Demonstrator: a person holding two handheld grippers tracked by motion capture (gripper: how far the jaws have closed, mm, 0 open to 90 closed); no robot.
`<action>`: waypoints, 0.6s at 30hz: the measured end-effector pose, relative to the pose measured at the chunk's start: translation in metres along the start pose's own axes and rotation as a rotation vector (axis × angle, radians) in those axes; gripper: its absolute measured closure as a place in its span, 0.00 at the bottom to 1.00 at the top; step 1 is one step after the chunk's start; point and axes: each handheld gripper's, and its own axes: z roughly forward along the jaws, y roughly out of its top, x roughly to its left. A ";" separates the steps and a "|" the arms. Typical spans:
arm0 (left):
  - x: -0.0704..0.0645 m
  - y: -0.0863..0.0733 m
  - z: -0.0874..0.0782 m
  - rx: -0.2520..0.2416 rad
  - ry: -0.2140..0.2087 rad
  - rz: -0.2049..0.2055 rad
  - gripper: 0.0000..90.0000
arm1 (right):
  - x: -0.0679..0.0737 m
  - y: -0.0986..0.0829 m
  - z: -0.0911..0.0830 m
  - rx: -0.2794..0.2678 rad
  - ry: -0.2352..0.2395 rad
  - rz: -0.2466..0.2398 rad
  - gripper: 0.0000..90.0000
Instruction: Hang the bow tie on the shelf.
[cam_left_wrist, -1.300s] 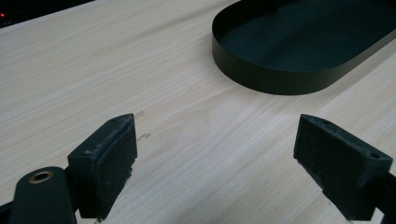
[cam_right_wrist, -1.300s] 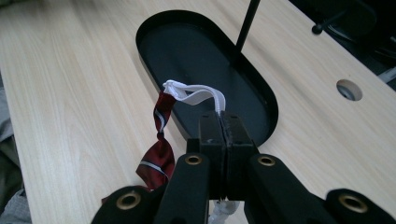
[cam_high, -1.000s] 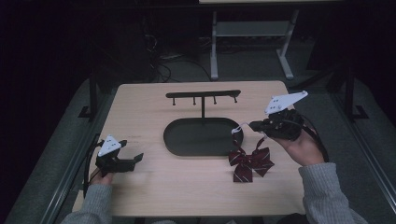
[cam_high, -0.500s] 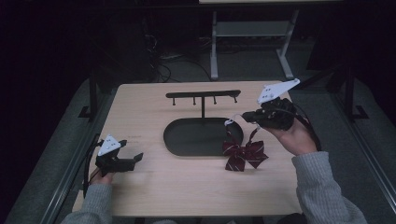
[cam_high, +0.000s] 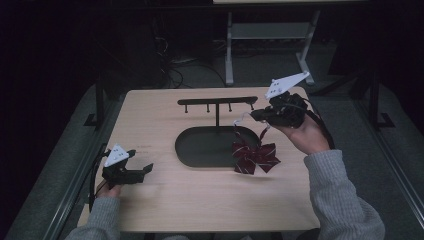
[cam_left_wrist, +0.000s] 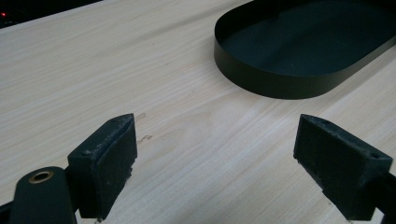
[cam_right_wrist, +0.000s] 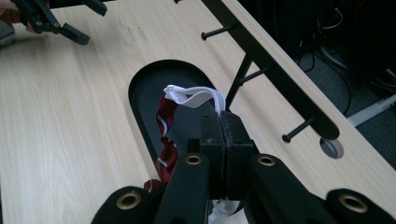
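At the lower left of the high view, the left gripper (cam_high: 145, 170) rests on the pale wooden table (cam_high: 200, 210), its jaws spread wide and holding nothing; its own view shows both black pads apart over bare wood, with the rim of the black oval tray (cam_left_wrist: 261, 79) at the upper right.

In the middle of the high view that tray (cam_high: 200, 150) forms the base of a black hook rack (cam_high: 217, 101), a thin post carrying a crossbar with short pegs.

Right of centre, a dark red bow tie (cam_high: 255, 157) with thin pale stripes hangs in the air above the tray's right end and the wood beside it, clear of both. It dangles from a white elastic strap (cam_high: 241, 120), which runs up to the right gripper (cam_high: 256, 116) in the upper right of the frame. In the right gripper view the jaws are pressed together on that strap (cam_right_wrist: 196, 98), the loop standing up above the pads and the bow (cam_right_wrist: 166, 126) drooping below left, with the rack's pegs (cam_right_wrist: 299, 130) to the right.

The bow looks light, soft and floppy, so it will likely swing. The strap is the sensible place to grip, since its open loop could pass over a peg. The thin elastic may slip through the pads if the hold loosens.
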 end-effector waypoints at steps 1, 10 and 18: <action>0.000 0.000 0.000 0.006 0.000 0.003 0.14 | -0.001 0.002 0.001 -0.003 -0.001 -0.003 0.99; -0.001 0.001 -0.001 0.002 -0.001 0.004 0.14 | -0.007 0.019 0.007 -0.008 0.007 -0.005 0.99; -0.001 0.001 -0.001 0.000 0.000 0.006 0.14 | -0.015 0.030 0.017 -0.013 0.015 0.006 0.99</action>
